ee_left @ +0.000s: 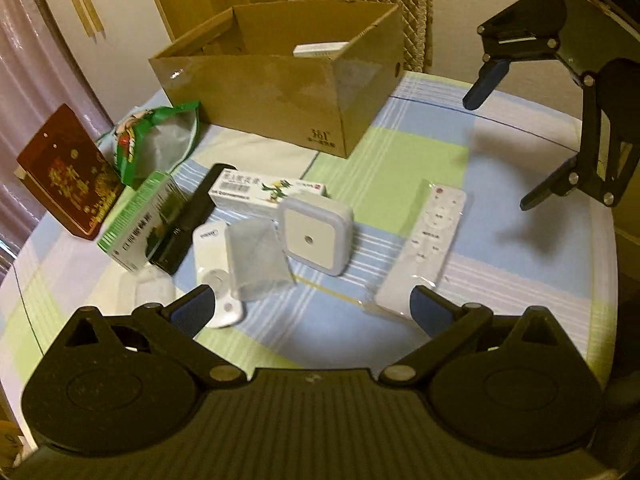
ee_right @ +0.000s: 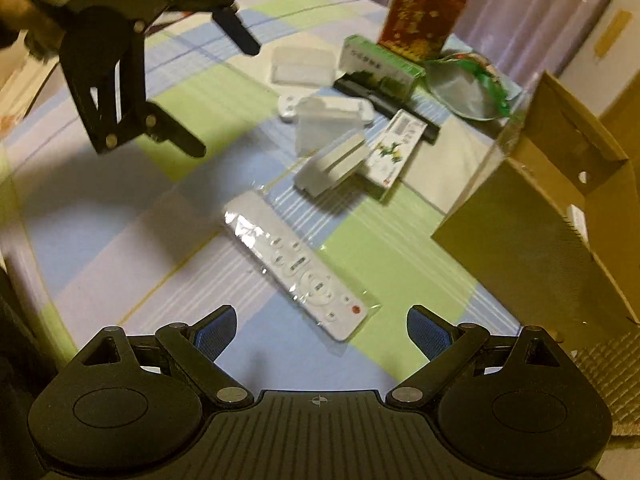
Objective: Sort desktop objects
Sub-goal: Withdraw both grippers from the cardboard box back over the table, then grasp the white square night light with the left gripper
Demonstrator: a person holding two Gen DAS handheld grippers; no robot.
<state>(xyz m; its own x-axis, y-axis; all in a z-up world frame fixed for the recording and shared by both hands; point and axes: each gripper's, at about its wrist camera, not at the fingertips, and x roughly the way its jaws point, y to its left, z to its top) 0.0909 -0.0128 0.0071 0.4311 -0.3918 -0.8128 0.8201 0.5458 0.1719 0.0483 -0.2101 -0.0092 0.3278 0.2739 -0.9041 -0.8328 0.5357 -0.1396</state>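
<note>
left wrist view first: the left gripper (ee_left: 308, 300) has its jaws spread wide with nothing between them, hanging over a checked cloth (ee_left: 400, 152) in pale blue, green and lilac; just ahead sits the clutter: a slim white remote (ee_left: 428, 244) in a clear crinkly sleeve with a red button at its far end, a rounded square white night light (ee_left: 314, 236) with a small sensor dot, a frosted clear plastic case (ee_left: 256, 262) lying over a small white oval remote (ee_left: 214, 268), a long white carton (ee_left: 260, 192) with a green print, a green and white box (ee_left: 138, 222) against a black bar (ee_left: 188, 220), a shiny green snack bag (ee_left: 154, 140) and a dark red box (ee_left: 68, 172) with gold print; behind them an open brown cardboard box (ee_left: 272, 96), matte, with something white inside; the right gripper (ee_left: 508, 148) floats at the upper right, jaws wide, holding nothing.

right wrist view: the right gripper (ee_right: 320, 332) is gaping just over the red-button end of the white remote (ee_right: 296, 268), pads not touching it; the night light (ee_right: 332, 168) leans on the white carton (ee_right: 394, 152); the cardboard box (ee_right: 540, 232) fills the right side; the left gripper (ee_right: 228, 96) is up left, wide open and empty; red box (ee_right: 424, 16) stands upright at the far edge.
</note>
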